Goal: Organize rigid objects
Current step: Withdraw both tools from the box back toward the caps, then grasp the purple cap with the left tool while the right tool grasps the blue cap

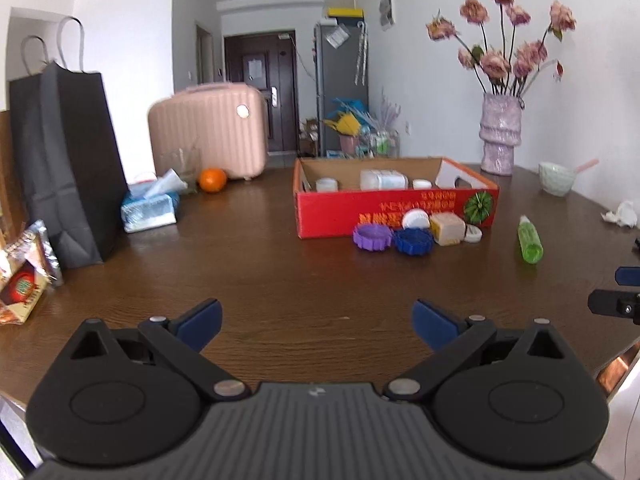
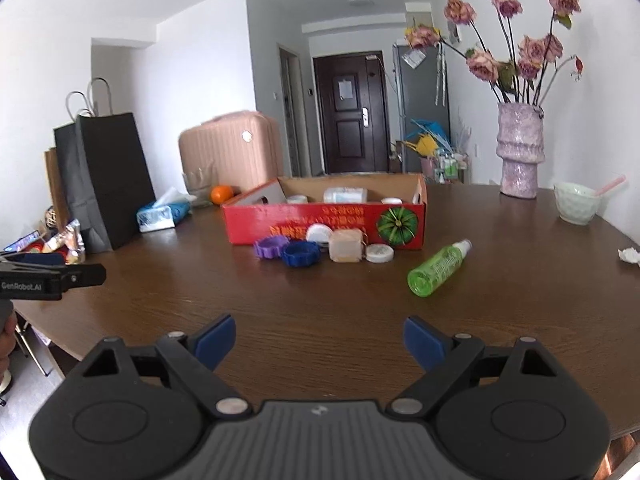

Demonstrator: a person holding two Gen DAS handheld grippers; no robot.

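Both jaws wide, empty: left gripper (image 1: 316, 322), right gripper (image 2: 318, 340). We'd pinch green plastic spray bottle (image 2: 439, 267) right of red cardboard box (image 2: 324, 222) mid-body, across width.

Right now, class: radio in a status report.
Left gripper and right gripper open, empty. Green bottle lying outside red box. Path clear.
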